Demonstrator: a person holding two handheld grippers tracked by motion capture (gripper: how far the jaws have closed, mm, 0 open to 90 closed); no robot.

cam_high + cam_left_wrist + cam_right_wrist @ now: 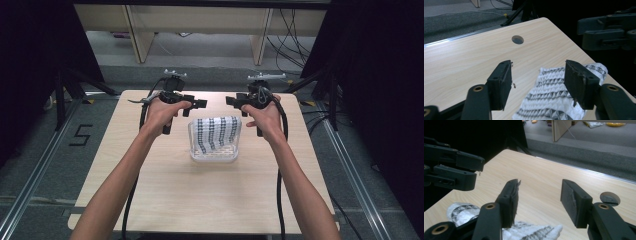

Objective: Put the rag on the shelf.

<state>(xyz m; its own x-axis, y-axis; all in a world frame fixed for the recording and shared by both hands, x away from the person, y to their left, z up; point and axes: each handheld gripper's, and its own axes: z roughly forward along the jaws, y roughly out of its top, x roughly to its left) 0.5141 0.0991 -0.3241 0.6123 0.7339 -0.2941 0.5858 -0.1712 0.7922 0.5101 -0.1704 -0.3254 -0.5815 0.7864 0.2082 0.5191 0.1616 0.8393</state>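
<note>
Both grippers are held above the far part of the table, one on each side of the basket. Left gripper: jaws spread wide, nothing held. Right gripper: same, wide open and empty. Each is seen across from the other in the gripper views.

A cloth is draped in and over a small clear basket at the table's middle, just nearer the person than the gripper tips. From the left gripper view the cloth lies below and between the jaws; in the right gripper view its edge shows beneath the left jaw.

Cloth: white with rows of dark triangle pattern, quilted or waffled surface, bunched and folded. Judged soft, light, limp; it will sag and unfold once lifted. It is best pinched at a raised fold or the upper hem, where a double layer can be bitten.

Basket: thin clear plastic, slotted walls, rounded corners. Probably light enough to be dragged along if the cloth snags.

Table: pale wood laminate, smooth, with a round cable hole.
</note>
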